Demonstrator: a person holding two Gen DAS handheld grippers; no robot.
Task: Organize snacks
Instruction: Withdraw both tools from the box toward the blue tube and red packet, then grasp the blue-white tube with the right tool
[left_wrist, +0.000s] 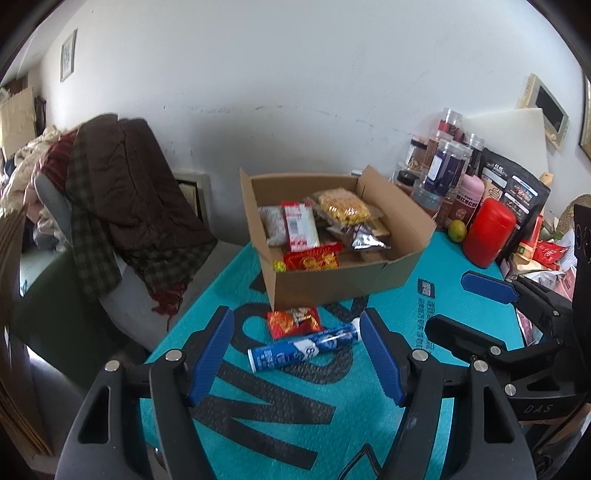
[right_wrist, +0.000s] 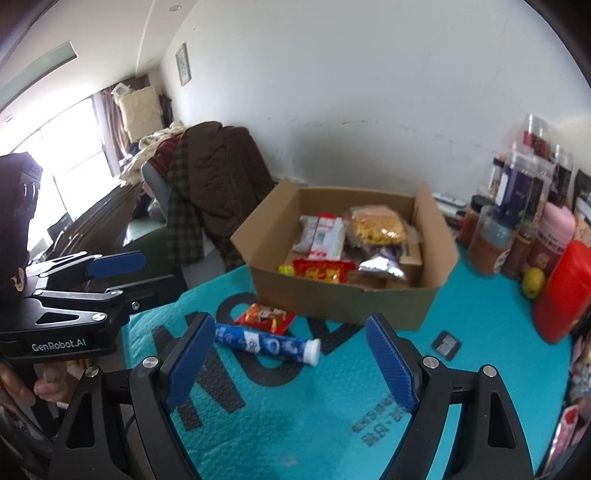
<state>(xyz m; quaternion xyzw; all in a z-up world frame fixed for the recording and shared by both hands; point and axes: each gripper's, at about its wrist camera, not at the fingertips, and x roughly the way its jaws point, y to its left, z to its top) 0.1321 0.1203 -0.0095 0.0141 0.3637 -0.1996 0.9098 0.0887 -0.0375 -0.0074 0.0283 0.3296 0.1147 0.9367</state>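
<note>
A teal padded worktop (left_wrist: 424, 369) carries an open brown cardboard box (left_wrist: 332, 288) holding several snack packets. Just before the box lie 1 small red snack packet (left_wrist: 293, 321) and 1 blue-and-white cylindrical tube (left_wrist: 303, 349), touching each other. The left gripper (left_wrist: 297, 356) and the right gripper (right_wrist: 291, 363) each hover above the worktop, blue pads spread, gripping nothing.
</note>
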